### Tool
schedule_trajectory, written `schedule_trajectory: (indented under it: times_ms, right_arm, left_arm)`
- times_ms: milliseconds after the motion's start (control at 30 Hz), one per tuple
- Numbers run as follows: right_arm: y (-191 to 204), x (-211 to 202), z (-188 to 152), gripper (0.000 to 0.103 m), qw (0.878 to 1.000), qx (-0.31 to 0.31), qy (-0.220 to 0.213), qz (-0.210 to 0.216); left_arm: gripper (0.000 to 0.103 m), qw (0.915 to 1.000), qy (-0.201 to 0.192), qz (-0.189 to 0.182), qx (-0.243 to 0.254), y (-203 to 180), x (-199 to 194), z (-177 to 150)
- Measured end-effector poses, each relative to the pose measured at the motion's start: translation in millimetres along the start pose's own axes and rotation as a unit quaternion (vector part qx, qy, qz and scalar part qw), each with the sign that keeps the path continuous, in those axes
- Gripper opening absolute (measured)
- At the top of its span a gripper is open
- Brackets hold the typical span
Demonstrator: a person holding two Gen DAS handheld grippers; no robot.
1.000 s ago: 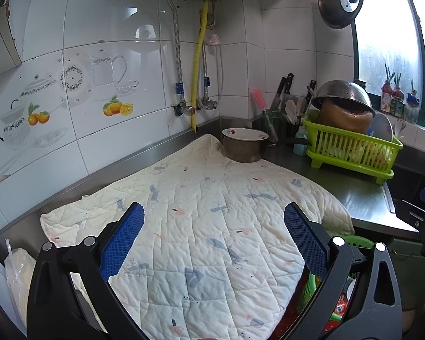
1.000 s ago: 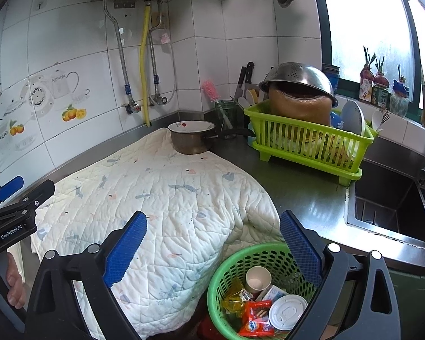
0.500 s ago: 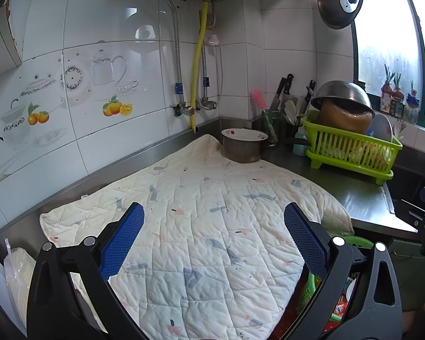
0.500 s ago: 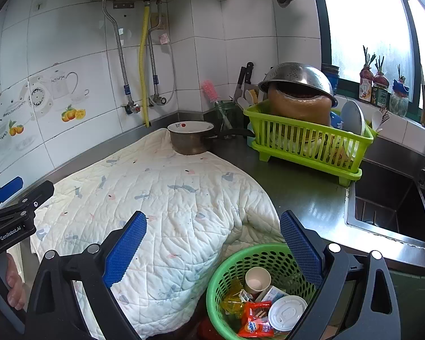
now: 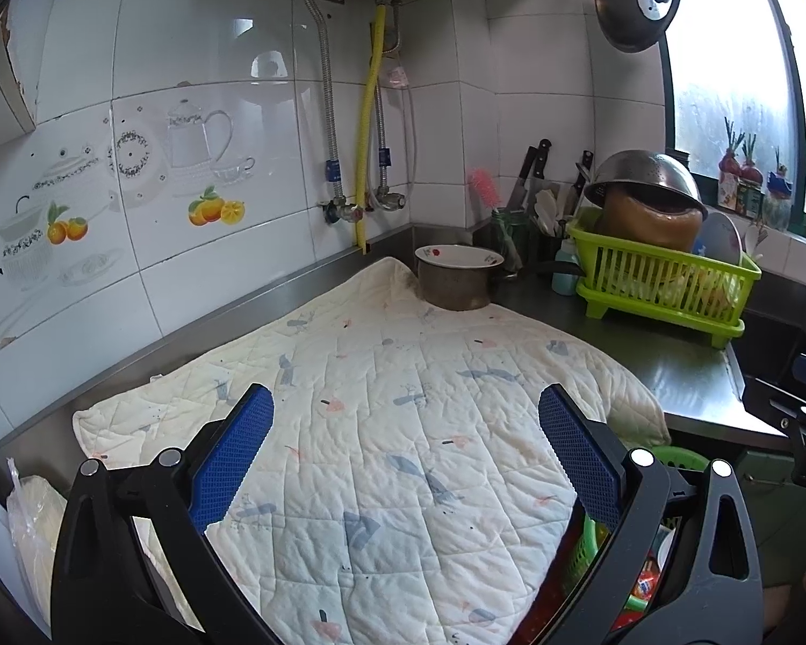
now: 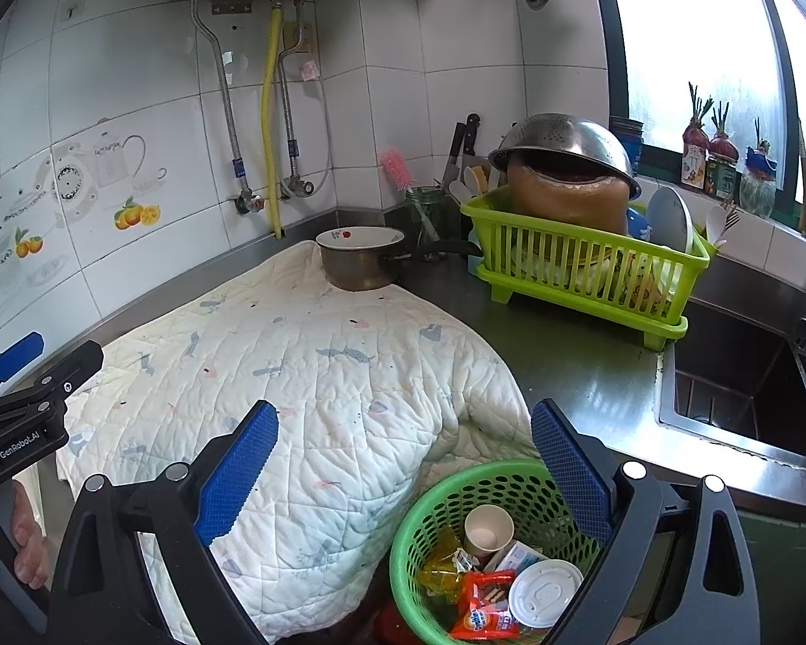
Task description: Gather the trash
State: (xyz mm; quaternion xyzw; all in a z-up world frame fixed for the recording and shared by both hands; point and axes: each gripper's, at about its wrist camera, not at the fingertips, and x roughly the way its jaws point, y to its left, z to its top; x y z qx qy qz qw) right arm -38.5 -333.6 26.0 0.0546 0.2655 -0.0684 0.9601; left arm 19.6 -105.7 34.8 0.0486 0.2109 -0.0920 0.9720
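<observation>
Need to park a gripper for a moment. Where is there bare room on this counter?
Bare steel counter lies between the quilted cloth, the green dish rack and the sink. The cloth's top is also free. The corner around the pot is crowded; the green basket holds trash.

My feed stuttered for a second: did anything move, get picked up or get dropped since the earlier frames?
Nothing visibly changed. Both grippers, left and right, remain open and empty over the quilted cloth, and the trash still lies in the green basket.
</observation>
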Motion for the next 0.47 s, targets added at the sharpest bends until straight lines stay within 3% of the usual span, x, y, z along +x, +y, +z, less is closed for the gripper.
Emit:
schedule_trajectory:
  times_ms: [467]
  right_arm:
    - [-1.8, 0.3, -2.0, 0.092, 1.0, 0.004, 0.001, 0.001]
  left_arm:
    - [0.098, 1.0, 0.001, -0.005, 0.005, 2.4, 1.4, 0.5]
